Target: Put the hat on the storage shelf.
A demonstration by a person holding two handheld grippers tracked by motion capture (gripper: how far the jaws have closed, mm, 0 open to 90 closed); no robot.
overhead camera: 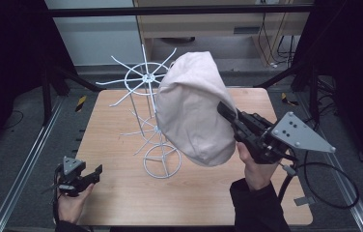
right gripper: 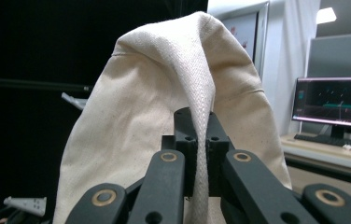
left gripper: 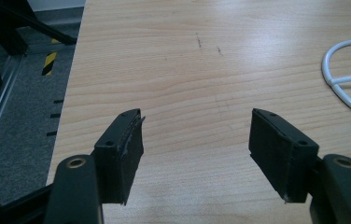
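Both grippers are black, each topped by a grey three-cornered plate (overhead camera: pixel 299 133) with dark screws. Brass-coloured rivets (right gripper: pixel 168 157) dot the linkages. A black cable (overhead camera: pixel 331 186) loops from the right gripper (overhead camera: pixel 228 113). Sleeves (overhead camera: pixel 257 205) are dark.

A lab or test room: a wooden table (overhead camera: pixel 121 203) stands inside a black frame with aluminium rails (overhead camera: pixel 22 166) on grey carpet, loose cables (overhead camera: pixel 278 46) hang beyond its far edge, and a lit monitor (right gripper: pixel 334 100) sits nearby.
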